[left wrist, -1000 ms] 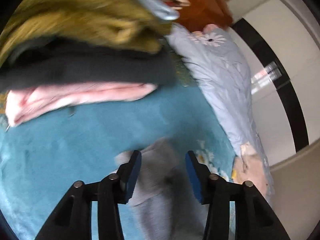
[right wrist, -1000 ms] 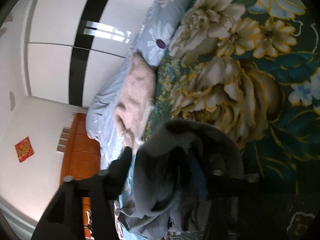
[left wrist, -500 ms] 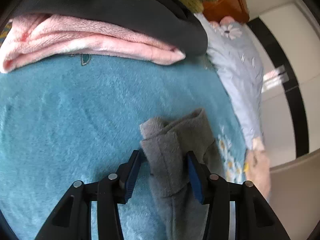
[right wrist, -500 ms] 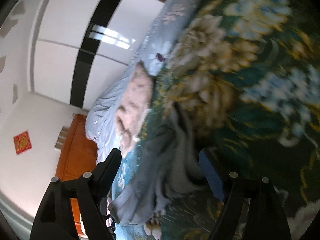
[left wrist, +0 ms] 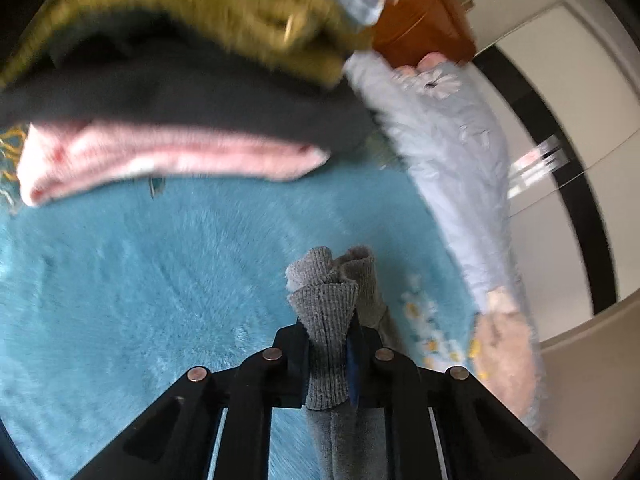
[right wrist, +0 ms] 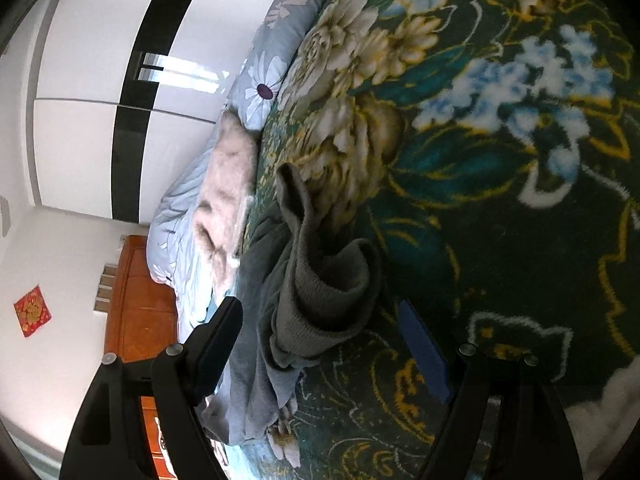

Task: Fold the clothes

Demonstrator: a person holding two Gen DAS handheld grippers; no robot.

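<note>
Left gripper (left wrist: pixel 326 354) now clamped on grey garment (left wrist: pixel 326 320), previously apart, right gripper (right wrist: pixel 320 344) apart.

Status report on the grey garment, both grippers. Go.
Left gripper shut on grey garment, above teal blanket. Right gripper open, astride the garment's ribbed cuff. Folded stack ahead, apart; nothing blocking.

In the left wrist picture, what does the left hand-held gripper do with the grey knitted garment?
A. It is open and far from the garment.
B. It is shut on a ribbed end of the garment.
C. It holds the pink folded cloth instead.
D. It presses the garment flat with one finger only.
B: the left hand-held gripper has both fingers closed against the ribbed end of the grey knitted garment, which stands up between them above the blue blanket.
</note>
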